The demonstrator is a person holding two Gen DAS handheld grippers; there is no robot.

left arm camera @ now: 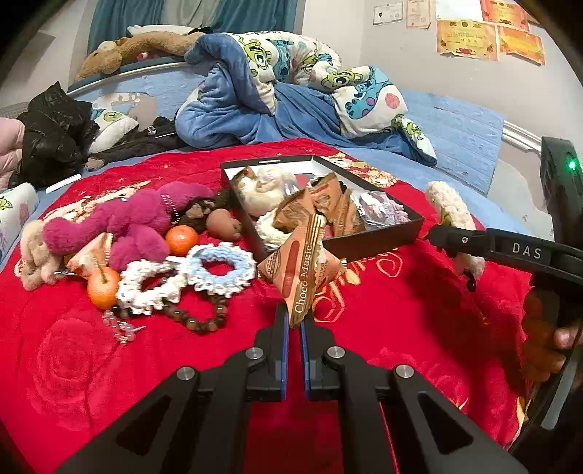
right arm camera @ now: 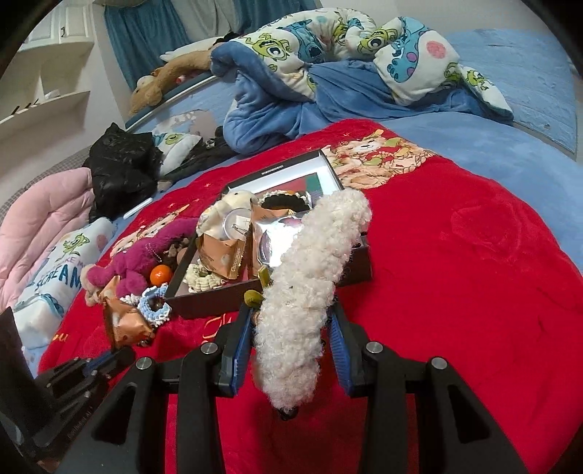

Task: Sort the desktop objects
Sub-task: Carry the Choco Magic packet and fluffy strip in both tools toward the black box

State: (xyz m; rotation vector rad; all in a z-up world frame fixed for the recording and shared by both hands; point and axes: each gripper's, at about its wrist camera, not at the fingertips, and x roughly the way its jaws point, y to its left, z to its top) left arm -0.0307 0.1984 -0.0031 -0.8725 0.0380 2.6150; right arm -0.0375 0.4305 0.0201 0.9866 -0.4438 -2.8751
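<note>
1. Snack packet (left arm camera: 304, 271) is pinched by its bottom corner in my left gripper (left arm camera: 295, 321), fingers squeezed tight on it.
2. My right gripper (right arm camera: 291, 321) hugs a fluffy white hair clip (right arm camera: 309, 277) between its fingers.
3. Just past both grippers sits the black box (left arm camera: 371, 240), full of little things.
4. Left of my left gripper lie scrunchies (left arm camera: 218, 269) and a pink plush (left arm camera: 124, 222).

Setting: home bedroom. Bed with red plush blanket (left arm camera: 91, 364) in the near part; crumpled cartoon-print duvet (left arm camera: 291, 73) at the far side; brown plush toy (left arm camera: 138, 47) along the far rail; teal curtains (left arm camera: 109, 22) behind; framed certificates (left arm camera: 470, 36) on the far right wall; white shelves (right arm camera: 51, 73) at far left.
</note>
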